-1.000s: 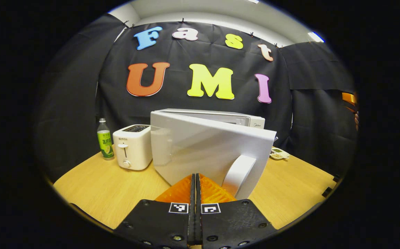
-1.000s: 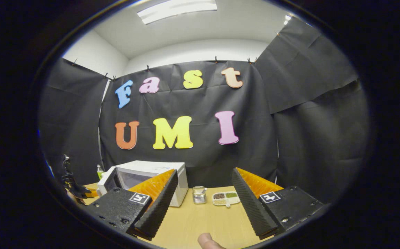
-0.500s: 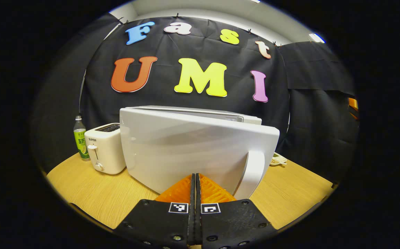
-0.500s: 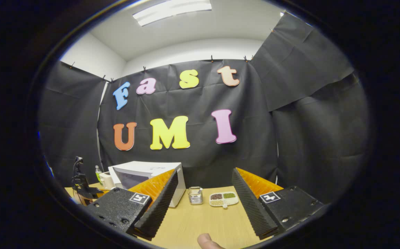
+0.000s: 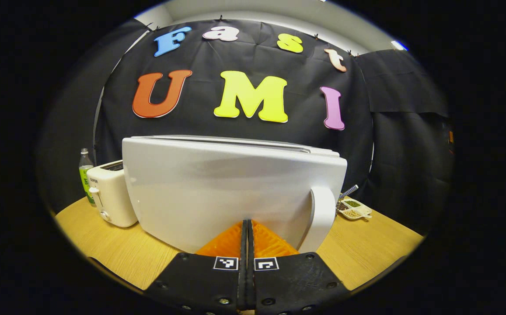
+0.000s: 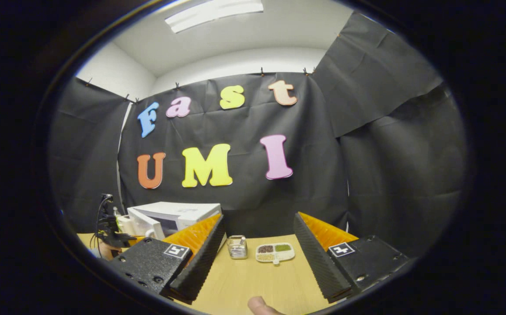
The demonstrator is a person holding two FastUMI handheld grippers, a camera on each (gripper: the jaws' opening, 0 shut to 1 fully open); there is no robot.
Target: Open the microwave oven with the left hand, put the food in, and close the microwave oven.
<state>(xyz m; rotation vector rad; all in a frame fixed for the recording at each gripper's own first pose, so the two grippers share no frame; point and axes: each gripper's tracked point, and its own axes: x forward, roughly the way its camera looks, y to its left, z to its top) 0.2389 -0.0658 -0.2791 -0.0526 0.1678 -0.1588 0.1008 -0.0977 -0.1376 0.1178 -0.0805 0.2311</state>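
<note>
Closing the door (image 5: 231, 188) looks like the step in hand: the left tool (image 5: 247, 229), fingers pressed together and empty, meets the microwave (image 6: 172, 214) door, nearly shut. The right tool (image 6: 257, 245) gapes wide, empty, above the counter (image 6: 253, 280). Whether the food sits inside cannot be told.

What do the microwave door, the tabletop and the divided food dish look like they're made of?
Microwave door: glossy white, likely plastic or painted metal, soft reflections. Tabletop: light wood or wood-look laminate, fine grain lines, matte. Divided food dish: smooth white, plastic or ceramic; too small to tell.

Left gripper (image 5: 247, 232) closed, right gripper (image 6: 257, 249) spread
</note>
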